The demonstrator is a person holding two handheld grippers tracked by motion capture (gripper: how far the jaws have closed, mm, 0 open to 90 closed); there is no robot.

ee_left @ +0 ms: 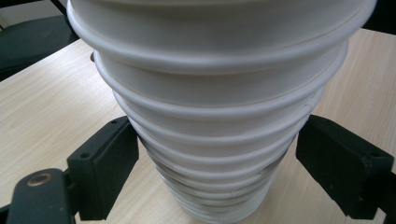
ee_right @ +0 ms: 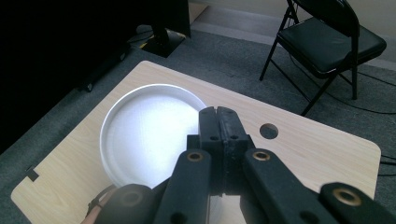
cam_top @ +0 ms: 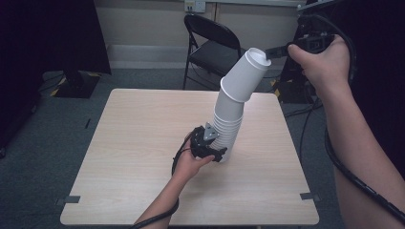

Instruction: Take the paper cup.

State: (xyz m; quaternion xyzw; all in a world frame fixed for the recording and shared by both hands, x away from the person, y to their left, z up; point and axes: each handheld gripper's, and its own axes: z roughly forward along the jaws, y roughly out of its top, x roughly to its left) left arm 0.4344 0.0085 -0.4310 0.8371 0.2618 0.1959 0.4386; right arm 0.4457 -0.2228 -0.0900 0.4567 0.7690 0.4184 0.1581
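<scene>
The high view was taken from above the person's side, looking forward and down over the whole table (cam_top: 143,157); a folding chair (cam_top: 212,45) was caught at upper centre. The left gripper view was shot low and very near the cup stack (ee_left: 219,107), along its jaws at the lower corners of the frame. The right gripper view was aimed steeply down from up high into the top cup (ee_right: 149,135), jaws at lower centre. Table, stack and chair were shared by the high and right gripper views.

Both tools black plastic: left tool (cam_top: 216,149) with grey three-cornered plate, right tool (cam_top: 276,51) trailing thick black cable; brass-coloured rivets.
</scene>
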